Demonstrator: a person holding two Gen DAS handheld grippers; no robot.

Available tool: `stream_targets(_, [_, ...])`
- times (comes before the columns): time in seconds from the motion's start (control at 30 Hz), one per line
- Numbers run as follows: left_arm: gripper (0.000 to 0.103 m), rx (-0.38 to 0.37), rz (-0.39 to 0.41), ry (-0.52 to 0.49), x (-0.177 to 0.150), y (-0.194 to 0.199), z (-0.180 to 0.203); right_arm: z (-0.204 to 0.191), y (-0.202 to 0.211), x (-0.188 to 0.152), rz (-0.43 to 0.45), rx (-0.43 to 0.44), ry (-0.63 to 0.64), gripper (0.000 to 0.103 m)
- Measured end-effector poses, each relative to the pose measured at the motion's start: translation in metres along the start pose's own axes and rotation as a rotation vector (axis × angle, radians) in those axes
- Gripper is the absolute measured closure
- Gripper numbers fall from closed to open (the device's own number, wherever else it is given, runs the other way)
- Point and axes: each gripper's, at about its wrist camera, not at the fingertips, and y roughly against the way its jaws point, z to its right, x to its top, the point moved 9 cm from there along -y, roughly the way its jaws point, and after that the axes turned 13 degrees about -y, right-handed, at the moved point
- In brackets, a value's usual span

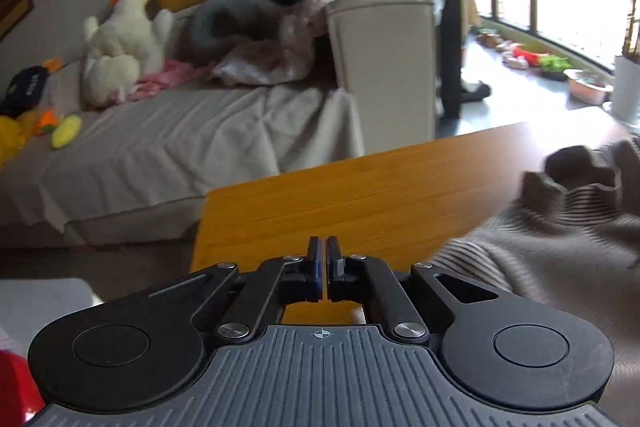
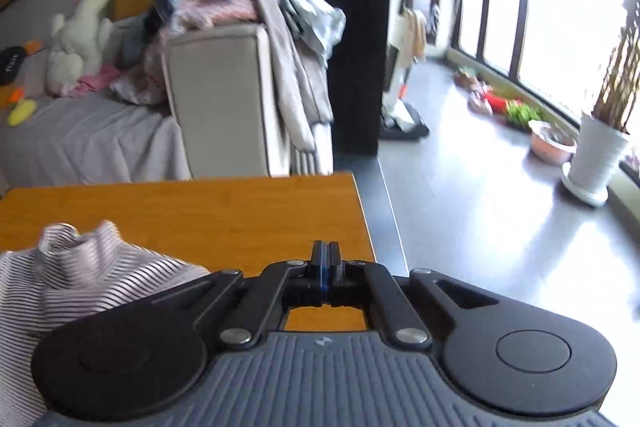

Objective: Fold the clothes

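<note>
While both the left tool (image 1: 323,247) and right tool (image 2: 326,253) sit pressed together and empty, the striped top (image 1: 560,239) beside them on the tabletop (image 1: 360,195) lies rumpled, folding barely begun.

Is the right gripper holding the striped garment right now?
No, the right gripper is shut on nothing, and the striped garment lies apart on the table.
</note>
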Motion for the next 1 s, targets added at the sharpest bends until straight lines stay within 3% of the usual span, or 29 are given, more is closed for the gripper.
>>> stream_targets(0.07, [0.100, 0.000, -0.051, 0.065, -0.013, -0.017, -0.017, 0.009, -0.009, -0.013, -0.011, -0.024, 0.006, 0.103])
stream_targets(0.13, [0.097, -0.032, -0.053, 0.109, -0.019, -0.014, -0.026, 0.005, 0.004, -0.013, 0.001, 0.059, -0.013, 0.101])
stream_targets(0.2, [0.088, -0.088, -0.022, 0.139, -0.015, 0.000, -0.028, -0.003, 0.021, -0.008, 0.013, 0.161, -0.037, 0.093])
stream_targets(0.27, [0.075, -0.147, 0.024, 0.168, -0.004, 0.017, -0.023, -0.019, 0.039, -0.006, 0.010, 0.241, -0.004, 0.060])
stream_targets(0.3, [0.065, -0.184, 0.053, 0.180, 0.001, 0.028, -0.015, -0.027, 0.048, -0.006, 0.006, 0.279, 0.018, 0.055])
stream_targets(0.33, [0.061, -0.223, 0.084, 0.190, 0.006, 0.040, -0.006, -0.036, 0.056, -0.013, -0.006, 0.300, 0.071, 0.053])
stream_targets(0.5, [0.038, -0.445, 0.164, 0.165, 0.007, 0.084, 0.067, -0.050, 0.092, -0.066, -0.087, 0.296, 0.307, 0.054])
stream_targets(0.6, [0.028, -0.576, 0.186, 0.133, 0.001, 0.101, 0.116, -0.039, 0.082, -0.088, -0.106, 0.185, 0.406, 0.057])
stream_targets(0.67, [0.028, -0.630, 0.174, 0.121, -0.005, 0.095, 0.147, -0.029, 0.070, -0.089, -0.070, 0.121, 0.450, 0.048])
stream_targets(0.77, [0.027, -0.631, 0.171, 0.116, -0.014, 0.082, 0.180, -0.018, 0.054, -0.078, -0.064, 0.083, 0.393, 0.047])
stream_targets(0.93, [0.024, -0.545, 0.185, -0.050, -0.020, 0.089, 0.194, -0.022, 0.057, -0.081, -0.018, 0.076, 0.398, 0.046])
stream_targets(1.0, [0.024, -0.506, 0.187, -0.133, -0.024, 0.092, 0.197, -0.019, 0.078, -0.082, -0.007, 0.099, 0.376, 0.046])
